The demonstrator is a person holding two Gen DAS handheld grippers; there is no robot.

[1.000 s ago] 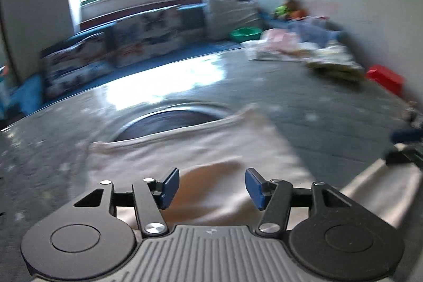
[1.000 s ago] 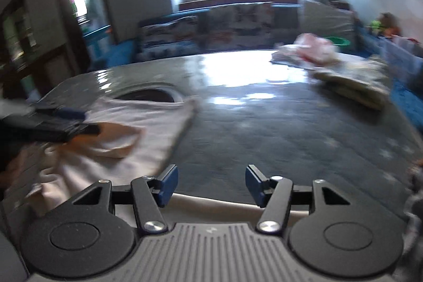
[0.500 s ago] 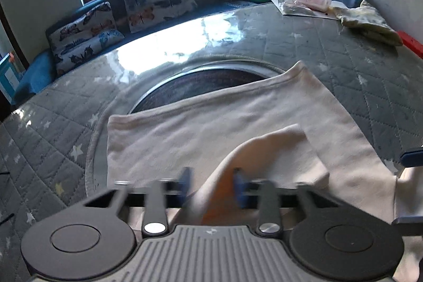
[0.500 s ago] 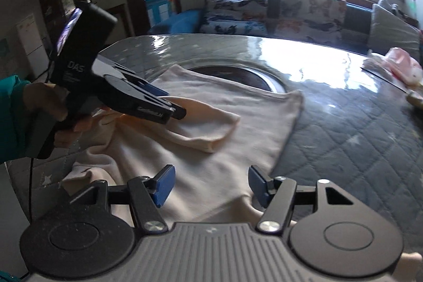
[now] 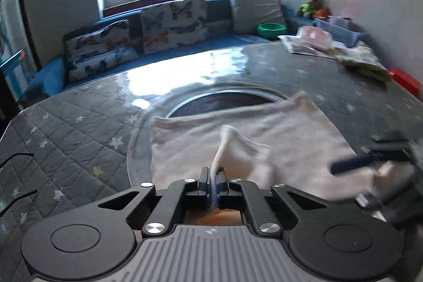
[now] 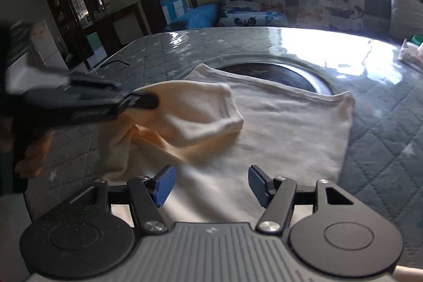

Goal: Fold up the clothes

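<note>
So my left gripper [image 5: 213, 185] is clamped right down on a pinch of the cream shirt's [image 6: 277, 123] sleeve [image 6: 201, 110], lifting it into a little tent over the body of the garment, while my right gripper [image 6: 210, 183] hangs wide open with nothing in it, just above the near edge of the cloth. That shirt lies flat on the quilted grey table [image 6: 391, 139], its far edge overlapping the round dark opening [image 6: 272, 73] in the middle. It looks like light, floppy knit: no stiffness at all, so it'll droop wherever I don't hold it, and seams or hems seem the best grab spots. From my right camera its long axis runs near to far, straight edge at the far end, with the sleeve draped in from the left.
</note>
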